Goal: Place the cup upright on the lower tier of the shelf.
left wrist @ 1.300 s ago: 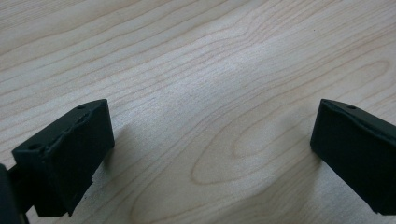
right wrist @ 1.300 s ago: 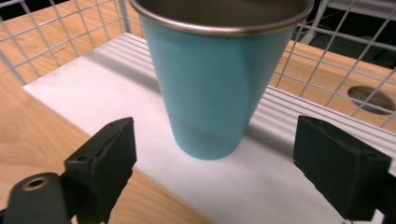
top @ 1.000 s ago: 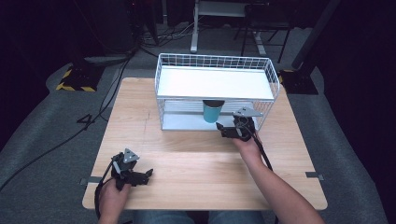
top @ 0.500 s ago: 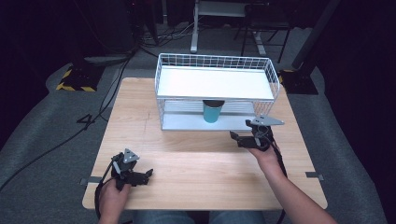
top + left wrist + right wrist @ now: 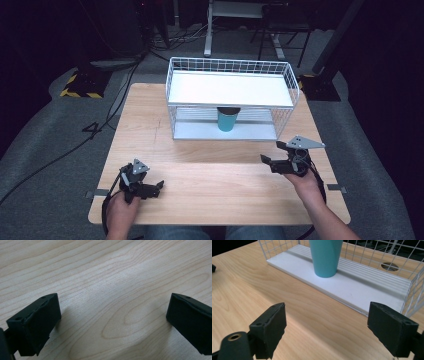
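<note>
In the high view, a teal cup point(image 5: 228, 120) stands upright on the lower shelf of a white wire rack point(image 5: 172, 100), under the rack's white top shelf point(image 5: 230, 89). The rack sits at the far middle of a light wooden table point(image 5: 200, 175). Grey carpet and dark cables surround the table, and the room behind is dim. The right gripper point(image 5: 268, 161) hangs over bare wood near the right edge, well apart from the cup. Its jaws have just been closing, and nothing is between them. The left gripper point(image 5: 159, 186) rests near the front left corner, with a wide bare stretch of wood between the two tools.

In the left gripper view, the two black jaws stand wide apart and low over pale wood grain, and hold nothing.

In the right gripper view, the cup point(image 5: 325, 256) looks smooth and tapers towards its base on the ribbed white shelf board point(image 5: 367, 290). Its rim is cut off at the top. The jaws stand apart and empty, short of the shelf's front edge. A round hole, possibly in the table behind the wire, shows at the right.
</note>
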Demonstrator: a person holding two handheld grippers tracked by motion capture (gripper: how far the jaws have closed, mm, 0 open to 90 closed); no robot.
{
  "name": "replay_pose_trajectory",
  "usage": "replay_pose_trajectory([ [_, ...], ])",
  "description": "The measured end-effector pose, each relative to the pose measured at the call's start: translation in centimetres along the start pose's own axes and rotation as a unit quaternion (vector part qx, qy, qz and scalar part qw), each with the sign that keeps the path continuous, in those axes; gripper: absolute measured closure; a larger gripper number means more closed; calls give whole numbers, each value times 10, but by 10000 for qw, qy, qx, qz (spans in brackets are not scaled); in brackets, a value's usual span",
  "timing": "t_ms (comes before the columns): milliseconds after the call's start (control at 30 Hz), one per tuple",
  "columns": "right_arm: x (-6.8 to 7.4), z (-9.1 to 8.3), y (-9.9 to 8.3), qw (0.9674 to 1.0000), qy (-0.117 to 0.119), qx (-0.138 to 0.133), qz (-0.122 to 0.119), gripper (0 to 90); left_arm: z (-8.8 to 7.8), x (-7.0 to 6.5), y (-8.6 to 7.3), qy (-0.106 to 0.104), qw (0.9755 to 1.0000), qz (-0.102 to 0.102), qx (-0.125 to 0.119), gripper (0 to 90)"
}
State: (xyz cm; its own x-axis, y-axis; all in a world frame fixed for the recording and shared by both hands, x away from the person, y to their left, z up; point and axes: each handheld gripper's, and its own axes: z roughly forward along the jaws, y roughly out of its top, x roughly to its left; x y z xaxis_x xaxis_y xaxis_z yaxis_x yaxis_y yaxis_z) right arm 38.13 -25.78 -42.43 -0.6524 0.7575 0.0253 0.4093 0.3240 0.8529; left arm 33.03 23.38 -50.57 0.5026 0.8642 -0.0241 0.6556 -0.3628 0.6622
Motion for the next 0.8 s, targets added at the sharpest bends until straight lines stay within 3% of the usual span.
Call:
replay_pose_trajectory([
  [133,0,-8,-6,10000,7,-8,-4,160,0,0,0,6,10000,1,-3,0],
  [333,0,-23,-31,9998,79,175,113,159,0,0,0,14,10000,-18,-15,0],
  [600,0,-30,-50,9992,25,399,-61,159,0,0,0,16,10000,-13,-10,1],
  [800,-2,-30,-65,9978,-41,654,31,158,0,0,0,16,10000,-14,-14,1],
])
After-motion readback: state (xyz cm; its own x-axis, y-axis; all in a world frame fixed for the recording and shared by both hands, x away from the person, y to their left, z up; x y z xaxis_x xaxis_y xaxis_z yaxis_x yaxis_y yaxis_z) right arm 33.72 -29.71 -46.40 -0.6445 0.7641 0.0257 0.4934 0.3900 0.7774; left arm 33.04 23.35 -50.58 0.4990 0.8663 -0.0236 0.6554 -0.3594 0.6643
